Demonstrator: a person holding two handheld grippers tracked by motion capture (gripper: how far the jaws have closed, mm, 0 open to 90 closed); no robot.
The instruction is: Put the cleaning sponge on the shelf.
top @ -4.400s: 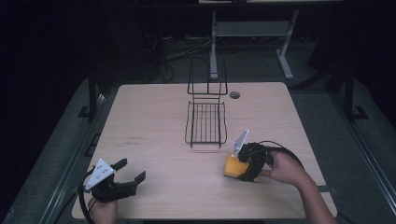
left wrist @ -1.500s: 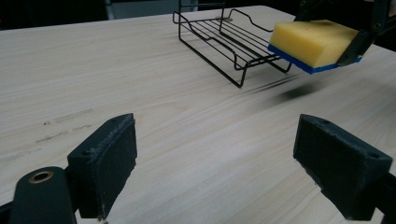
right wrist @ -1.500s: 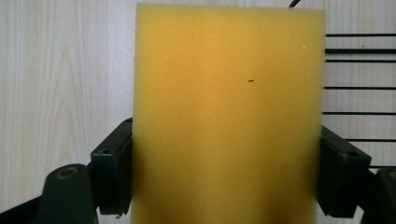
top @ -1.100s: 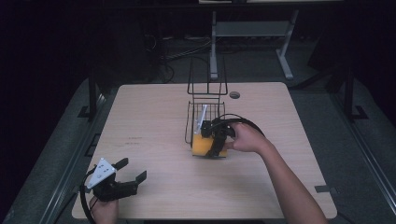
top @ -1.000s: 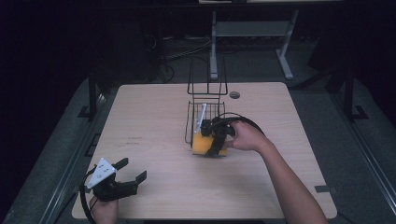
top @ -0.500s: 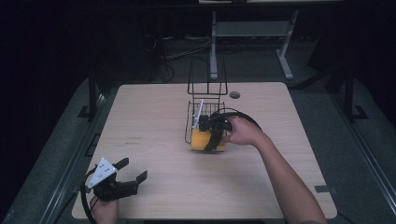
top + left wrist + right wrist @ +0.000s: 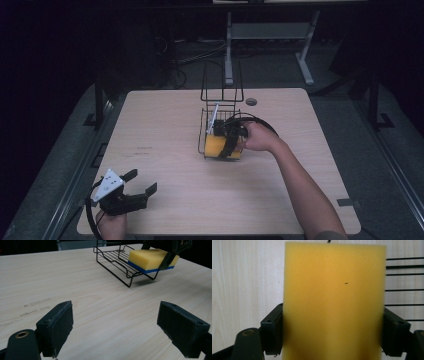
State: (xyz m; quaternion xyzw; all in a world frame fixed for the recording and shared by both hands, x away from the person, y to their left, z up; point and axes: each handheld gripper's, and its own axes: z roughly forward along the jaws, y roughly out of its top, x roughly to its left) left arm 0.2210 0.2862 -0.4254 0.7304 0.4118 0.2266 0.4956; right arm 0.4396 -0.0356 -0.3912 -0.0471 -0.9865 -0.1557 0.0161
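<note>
Right gripper [image 7: 226, 142] clamps yellow sponge [image 7: 334, 302], blue underside, frame center over wire rack [image 7: 220, 117]; left gripper [image 7: 120, 332] open.

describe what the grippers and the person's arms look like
Both grippers are black with two blocky, matte dark jaws. The left gripper carries a grey three-cornered plate on top, and a black cable loops from it. A brass-coloured ring shows near its jaw base in its own view. The right gripper has a black cable arcing over the hand. The right forearm is bare, with no sleeve in sight.

Black hand-held gripper [image 7: 136, 192], grey triangular plate
</note>
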